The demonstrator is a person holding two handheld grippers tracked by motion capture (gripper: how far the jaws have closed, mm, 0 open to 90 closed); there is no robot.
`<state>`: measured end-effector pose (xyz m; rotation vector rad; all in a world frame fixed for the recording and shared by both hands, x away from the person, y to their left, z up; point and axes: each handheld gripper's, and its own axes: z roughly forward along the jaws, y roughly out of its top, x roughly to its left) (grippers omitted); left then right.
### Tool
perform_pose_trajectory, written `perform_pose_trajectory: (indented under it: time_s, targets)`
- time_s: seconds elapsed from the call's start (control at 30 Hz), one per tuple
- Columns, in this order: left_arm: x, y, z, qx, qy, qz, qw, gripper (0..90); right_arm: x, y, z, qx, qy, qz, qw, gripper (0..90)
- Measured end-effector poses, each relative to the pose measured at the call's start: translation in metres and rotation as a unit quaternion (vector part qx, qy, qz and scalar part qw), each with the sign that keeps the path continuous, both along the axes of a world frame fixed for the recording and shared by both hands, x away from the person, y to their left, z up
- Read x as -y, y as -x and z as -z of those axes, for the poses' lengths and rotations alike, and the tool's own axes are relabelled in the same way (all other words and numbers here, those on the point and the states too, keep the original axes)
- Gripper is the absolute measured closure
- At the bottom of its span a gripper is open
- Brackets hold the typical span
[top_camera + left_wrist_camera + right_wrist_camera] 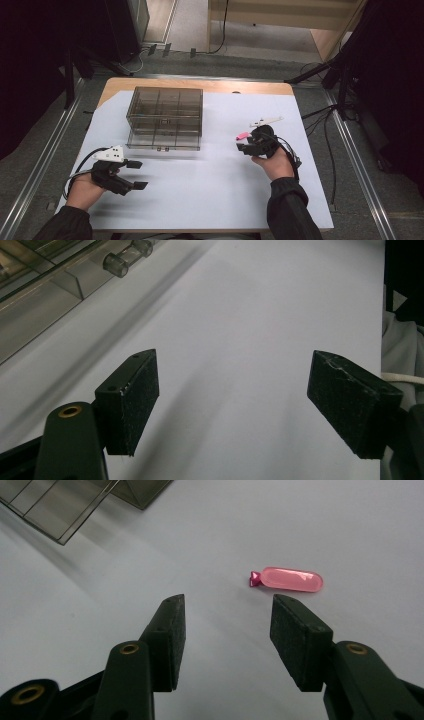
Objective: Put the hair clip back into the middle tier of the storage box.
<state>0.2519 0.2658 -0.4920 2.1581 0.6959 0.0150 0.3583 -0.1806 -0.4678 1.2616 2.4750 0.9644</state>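
Observation:
A small pink capsule-shaped piece (292, 579) with a twisted end lies on the white sheet (210, 185), just ahead of my right gripper (229, 605) and a little to its right. The jaws stand part open with only bare sheet between the pads. In the high view the pink piece (242, 135) lies right at the tips of the right gripper (245, 142). My left gripper (138, 174) rests at the near left, jaws wide open and empty (235, 365). A smoky clear drawer box (165, 117) stands at the back left of the sheet.
The drawer box's front with its round knobs (120, 262) lies just beyond the left gripper. A corner of the box (75, 500) sits up and left of the right gripper. The wooden table edge (200, 85) runs behind the sheet. Stands and cables flank the table.

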Motion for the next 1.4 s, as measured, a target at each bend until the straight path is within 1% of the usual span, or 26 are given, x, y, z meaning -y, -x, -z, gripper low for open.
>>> perform_pose_trajectory:
  time_s: [0.03,0.1,0.13,0.17,0.2,0.23,0.3,0.37,0.4,0.43,0.47,0.63,0.67,0.73,0.83,0.87,0.97,1.0,1.07,1.2,1.23,1.33,1.4]
  targets:
    - [0.0,0.0,0.0,-0.001,0.002,0.003,1.0,21.7,0.001,-0.001,0.0,-0.001,0.001,0.001,1.0,51.2]
    - [0.0,0.001,0.0,-0.001,0.0,0.003,1.0,21.7,0.003,-0.003,0.002,-0.003,0.0,0.003,1.0,53.5]
    - [0.0,0.001,0.0,0.0,-0.001,0.003,1.0,21.7,0.004,-0.004,0.001,-0.004,-0.003,0.005,1.0,56.1]
    - [0.0,0.002,0.0,0.0,0.001,0.002,1.0,21.7,0.005,-0.005,0.0,0.0,-0.012,0.005,0.9999,57.2]
    - [-0.001,0.003,0.0,-0.002,0.002,0.001,1.0,21.7,0.005,-0.005,-0.001,0.004,-0.015,0.009,0.9998,57.7]
    - [-0.002,0.003,0.0,-0.002,0.002,0.0,1.0,21.7,0.006,-0.005,-0.002,0.012,-0.013,0.01,0.9998,59.7]
    - [-0.002,0.004,0.0,-0.002,0.003,-0.003,1.0,21.7,0.007,-0.007,-0.002,0.01,-0.01,0.014,0.9998,61.6]
    - [-0.003,0.004,0.0,-0.001,0.003,-0.002,1.0,21.7,0.009,-0.01,0.0,0.011,-0.001,0.021,0.9997,66.3]
    - [-0.003,0.005,0.0,-0.001,0.003,-0.002,1.0,21.7,0.009,-0.011,0.0,0.008,0.0,0.03,0.9995,66.9]
    - [-0.004,0.005,0.0,-0.001,0.002,-0.003,1.0,21.7,0.01,-0.013,0.001,0.005,-0.003,0.032,0.9995,67.3]
    - [-0.004,0.005,0.0,0.0,0.002,-0.004,1.0,21.7,0.012,-0.014,0.001,0.0,-0.01,0.032,0.9994,69.2]
    - [-0.006,0.007,0.0,0.001,0.001,-0.008,1.0,21.6,0.016,-0.021,0.006,0.0,-0.004,0.041,0.9991,80.3]
    - [-0.006,0.007,0.0,0.001,0.001,-0.009,1.0,21.7,0.017,-0.023,0.007,0.0,0.0,0.044,0.999,84.2]
    - [-0.006,0.008,0.001,0.001,-0.002,-0.008,1.0,21.7,0.017,-0.027,0.008,-0.008,0.003,0.052,0.9986,89.6]
    - [-0.007,0.01,0.001,0.001,-0.005,-0.008,1.0,21.7,0.018,-0.032,0.012,-0.012,0.007,0.054,0.9985,90.0]
    - [-0.007,0.011,0.001,0.001,-0.003,-0.009,1.0,21.7,0.018,-0.035,0.014,-0.019,0.007,0.052,0.9984,90.0]
    - [-0.008,0.013,0.001,0.001,-0.004,-0.014,0.9999,21.7,0.017,-0.04,0.019,-0.019,0.017,0.052,0.9983,90.0]
    - [-0.009,0.013,0.001,0.002,-0.005,-0.012,0.9999,21.7,0.016,-0.042,0.021,-0.019,0.02,0.057,0.998,90.0]
    - [-0.01,0.014,0.001,0.001,-0.004,-0.015,0.9999,21.7,0.016,-0.046,0.024,-0.017,0.022,0.058,0.9979,90.0]
    - [-0.013,0.016,0.002,0.001,-0.006,-0.017,0.9998,21.6,0.016,-0.053,0.029,-0.027,0.02,0.066,0.9972,90.0]
    - [-0.013,0.017,0.002,0.002,-0.006,-0.018,0.9998,21.7,0.017,-0.054,0.03,-0.026,0.022,0.066,0.9973,90.0]
    - [-0.014,0.018,0.002,0.002,-0.007,-0.021,0.9997,21.7,0.017,-0.057,0.033,-0.033,0.022,0.07,0.9968,90.0]
    - [-0.014,0.018,0.002,0.001,-0.007,-0.022,0.9997,21.7,0.017,-0.059,0.035,-0.034,0.025,0.068,0.9968,90.0]
